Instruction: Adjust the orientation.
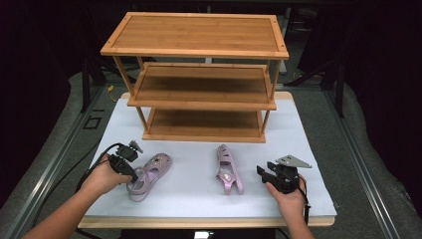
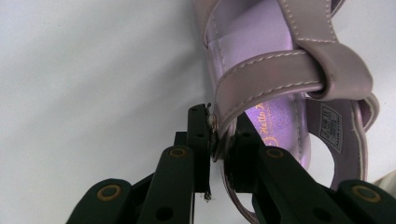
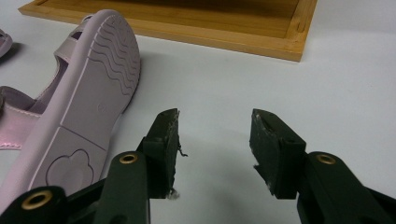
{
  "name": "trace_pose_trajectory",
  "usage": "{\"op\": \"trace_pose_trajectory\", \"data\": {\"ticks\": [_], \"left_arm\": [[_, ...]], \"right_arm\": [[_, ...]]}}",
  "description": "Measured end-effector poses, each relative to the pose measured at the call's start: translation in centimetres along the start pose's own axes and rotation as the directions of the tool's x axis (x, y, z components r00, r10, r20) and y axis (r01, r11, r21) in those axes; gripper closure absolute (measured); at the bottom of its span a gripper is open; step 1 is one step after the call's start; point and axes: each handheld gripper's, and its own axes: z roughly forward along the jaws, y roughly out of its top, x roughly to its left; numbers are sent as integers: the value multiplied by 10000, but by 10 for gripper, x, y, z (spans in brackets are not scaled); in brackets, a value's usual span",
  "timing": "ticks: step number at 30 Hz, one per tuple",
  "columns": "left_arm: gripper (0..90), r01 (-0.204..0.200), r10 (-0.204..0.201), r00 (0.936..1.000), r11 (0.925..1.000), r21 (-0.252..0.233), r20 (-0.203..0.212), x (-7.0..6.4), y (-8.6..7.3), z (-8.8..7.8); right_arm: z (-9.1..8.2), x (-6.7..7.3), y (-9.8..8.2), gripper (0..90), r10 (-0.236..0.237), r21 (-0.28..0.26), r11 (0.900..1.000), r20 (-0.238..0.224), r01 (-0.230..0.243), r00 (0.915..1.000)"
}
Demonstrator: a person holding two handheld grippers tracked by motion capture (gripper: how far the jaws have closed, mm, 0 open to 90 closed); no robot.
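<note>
Pink sandal (image 2: 280, 84) is sitting right at the left gripper (image 2: 219, 140), whose jaws are pinching a thin heel strap (image 2: 261, 77); that soft strap may be slipping out or letting the shoe swing on lifting. Right gripper (image 3: 215, 140) is hovering spread and empty, second sandal (image 3: 79, 107) lying on its side just left of it, shelf rack (image 1: 199, 89) beyond.

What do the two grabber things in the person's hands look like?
Each gripper, left and right, is black plastic with two chunky jaws and brass-coloured rivets. A black cable trails from the left one. The right one carries a grey three-cornered plate. The forearms are bare, no sleeves.
</note>
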Motion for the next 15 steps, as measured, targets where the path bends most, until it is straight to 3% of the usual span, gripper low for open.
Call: {"op": "trace_pose_trajectory", "data": {"ticks": [8,15], "left_arm": [[823,-216,209,9996,9990,-402,-190,3,-3,-1],[826,-514,516,9987,9953,-825,-6,2,-7,-4]], "right_arm": [[-1,-1,0,522,64,59,10000,-22,-64,10000],[0,-1,0,522,143,36,9999,-50,-143,9999]]}}
